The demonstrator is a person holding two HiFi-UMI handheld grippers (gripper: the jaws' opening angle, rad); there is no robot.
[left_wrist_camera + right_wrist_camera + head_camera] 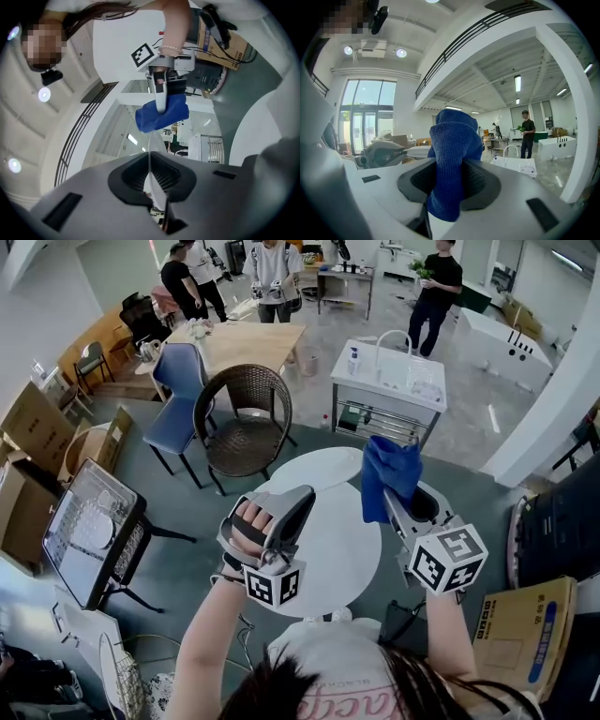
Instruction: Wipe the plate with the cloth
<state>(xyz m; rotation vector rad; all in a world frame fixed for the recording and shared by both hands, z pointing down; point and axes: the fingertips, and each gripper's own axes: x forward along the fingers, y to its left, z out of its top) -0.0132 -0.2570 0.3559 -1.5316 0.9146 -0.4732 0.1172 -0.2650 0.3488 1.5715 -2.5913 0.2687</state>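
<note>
Above the round white tabletop [352, 559] I see the plate [323, 468] held clear of the surface, with the left gripper [295, 498] fingers clamped on its rim. The blue cloth [389, 470] is pinched tight in the right gripper [398, 502] fingers, raised over the tabletop's far edge.

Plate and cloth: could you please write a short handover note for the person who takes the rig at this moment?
Left hand-held gripper: shut on the rim of the white plate, held in the air above the round table.
Right hand-held gripper: shut on the blue cloth, raised beside the plate's far edge; contact cannot be told.
Done: both things are picked up.
Left: rub the cloth over the plate; how much is already wiped cannot be seen.
</note>
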